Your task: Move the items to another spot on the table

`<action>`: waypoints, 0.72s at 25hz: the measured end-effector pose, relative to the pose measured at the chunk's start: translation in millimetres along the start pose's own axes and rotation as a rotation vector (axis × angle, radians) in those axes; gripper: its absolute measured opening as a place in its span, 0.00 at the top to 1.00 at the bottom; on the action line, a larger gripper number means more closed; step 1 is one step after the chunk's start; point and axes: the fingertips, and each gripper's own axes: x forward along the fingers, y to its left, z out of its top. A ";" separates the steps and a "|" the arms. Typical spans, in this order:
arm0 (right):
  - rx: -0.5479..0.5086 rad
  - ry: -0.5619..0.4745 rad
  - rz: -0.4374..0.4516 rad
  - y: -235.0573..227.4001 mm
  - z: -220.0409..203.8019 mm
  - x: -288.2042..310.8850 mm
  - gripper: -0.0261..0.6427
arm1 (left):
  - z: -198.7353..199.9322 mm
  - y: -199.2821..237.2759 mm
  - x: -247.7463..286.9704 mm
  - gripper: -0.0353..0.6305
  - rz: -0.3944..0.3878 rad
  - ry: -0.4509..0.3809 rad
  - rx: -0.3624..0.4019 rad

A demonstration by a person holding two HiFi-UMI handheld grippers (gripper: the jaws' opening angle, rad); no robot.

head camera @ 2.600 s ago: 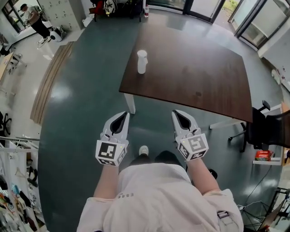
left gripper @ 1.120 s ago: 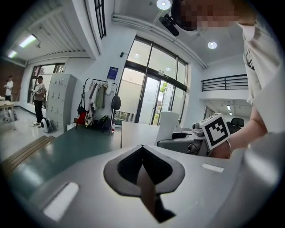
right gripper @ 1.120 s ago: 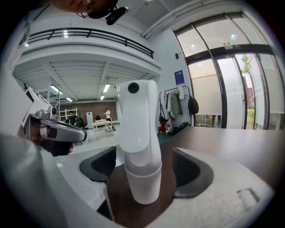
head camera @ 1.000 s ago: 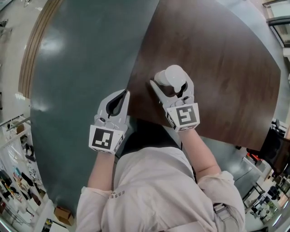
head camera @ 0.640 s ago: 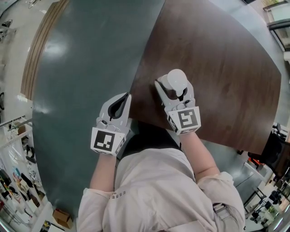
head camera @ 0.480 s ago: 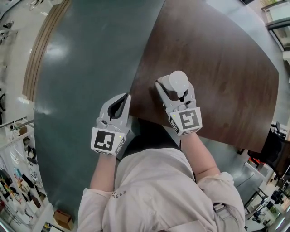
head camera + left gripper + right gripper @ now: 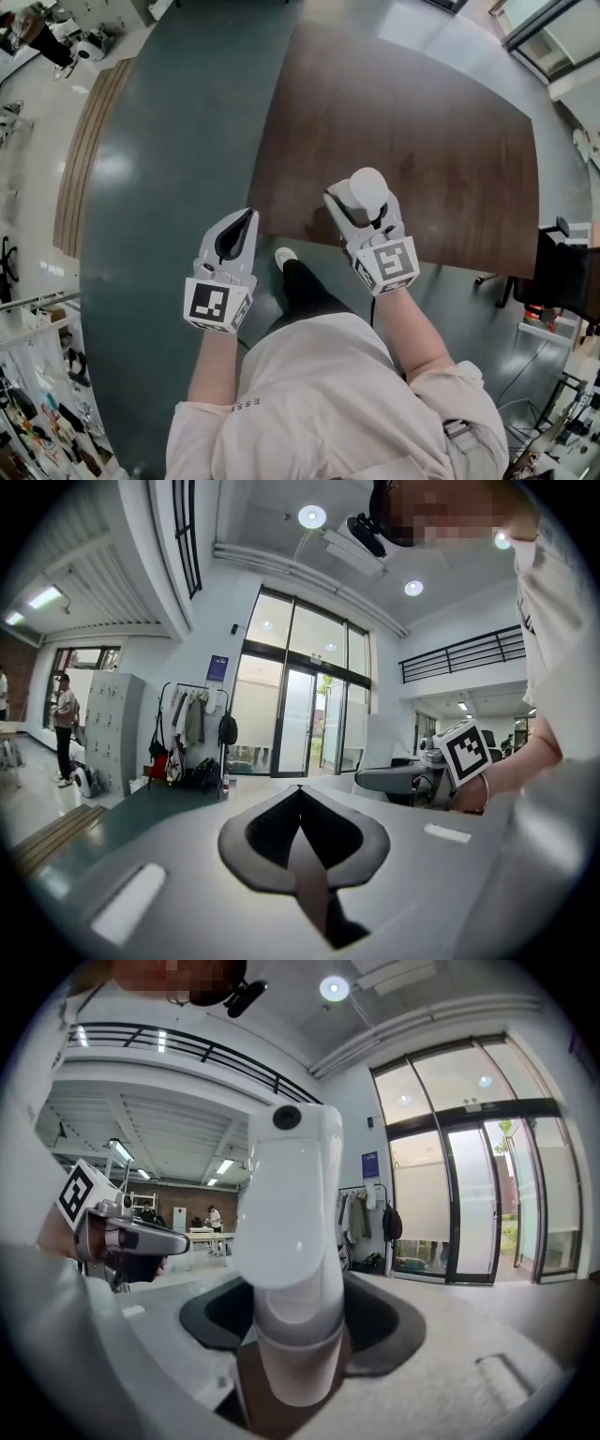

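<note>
A white bottle (image 7: 367, 186) with a rounded cap stands upright between the jaws of my right gripper (image 7: 364, 208), above the near edge of the dark brown table (image 7: 422, 122). These jaws have just been closing, and their pads press on the bottle's body. The right gripper view shows the bottle (image 7: 291, 1241) filling the middle, clamped low down by my right gripper (image 7: 295, 1340). My left gripper (image 7: 242, 223) hangs over the floor, left of the table's near corner. Its jaws meet with nothing between them, as the left gripper view (image 7: 302, 799) shows.
A black chair (image 7: 567, 272) stands off the table's right end. A pale wooden strip (image 7: 89, 150) runs along the grey-green floor at the left. The person's shoe (image 7: 284, 255) shows below the table edge. Glass doors (image 7: 295, 719) and a coat rack lie far ahead.
My right gripper's jaws went from standing wide round the bottle to pressing on it. Both grippers have since risen, and the bottle has come up off the table with the right one.
</note>
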 end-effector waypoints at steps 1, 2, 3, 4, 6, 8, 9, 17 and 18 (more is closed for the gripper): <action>0.007 -0.011 -0.010 -0.4 3.6 -17.0 0.58 | 2.4 -12.0 -6.2 0.92 -0.010 -0.005 0.007; 0.013 -0.020 -0.020 -0.2 7.0 -33.5 0.58 | 4.1 -23.1 -12.5 0.92 -0.018 -0.009 0.014; 0.015 -0.027 -0.031 0.7 10.2 -48.9 0.58 | 5.3 -33.2 -18.7 0.92 -0.027 -0.012 0.019; 0.016 -0.031 -0.045 1.6 12.6 -63.6 0.58 | 6.0 -42.8 -24.5 0.92 -0.038 -0.015 0.022; 0.021 -0.030 -0.082 0.9 14.1 -94.0 0.58 | 6.7 -64.0 -32.4 0.92 -0.071 -0.019 0.022; 0.024 -0.028 -0.128 -5.5 13.8 -125.1 0.58 | 7.0 -88.9 -33.2 0.92 -0.115 -0.019 0.027; 0.028 -0.028 -0.151 -10.1 13.4 -140.0 0.58 | 6.9 -101.7 -31.7 0.92 -0.138 -0.018 0.030; 0.082 -0.052 -0.314 -55.5 3.1 -252.5 0.58 | 8.9 -209.9 -5.4 0.92 -0.317 -0.019 0.065; 0.093 -0.054 -0.332 -64.7 0.4 -267.8 0.58 | 10.5 -225.3 1.0 0.92 -0.335 -0.021 0.072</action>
